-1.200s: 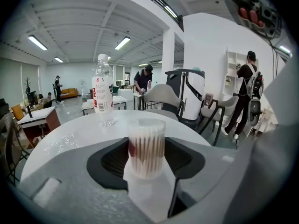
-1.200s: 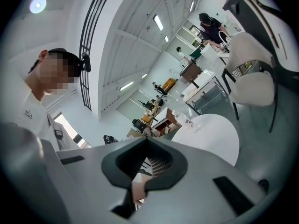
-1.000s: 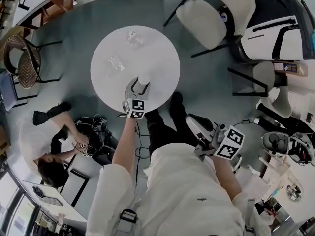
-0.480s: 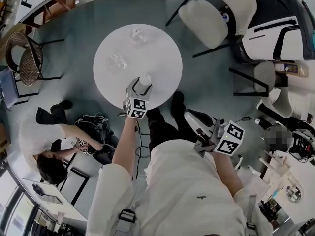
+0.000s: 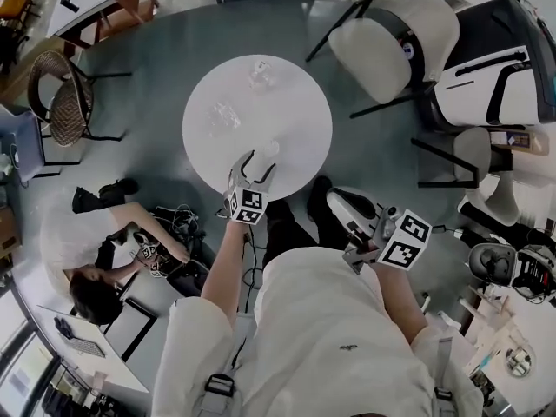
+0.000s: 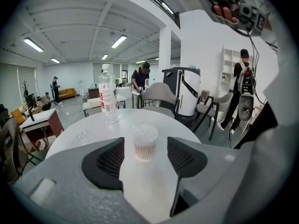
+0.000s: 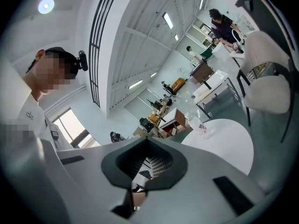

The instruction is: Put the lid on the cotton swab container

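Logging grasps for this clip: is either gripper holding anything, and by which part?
Nothing is held. The left gripper has just been opening, pads clear of the cotton swab container between its jaws; the right gripper is shut, empty.

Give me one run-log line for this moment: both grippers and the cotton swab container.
left gripper: jaws just opened wider | cotton swab container: upright between them, untouched, on round table | right gripper: shut, empty, off table

Grey floor (image 5: 148, 68), white round table (image 5: 291, 120), chairs (image 5: 391, 42)

Top (image 5: 321, 320): white, short-sleeved
Left gripper (image 5: 256, 165): grey shell, black ribbed pads (image 6: 110, 160), black-and-white marker cube (image 5: 246, 205)
Right gripper (image 7: 145, 143): I see the same
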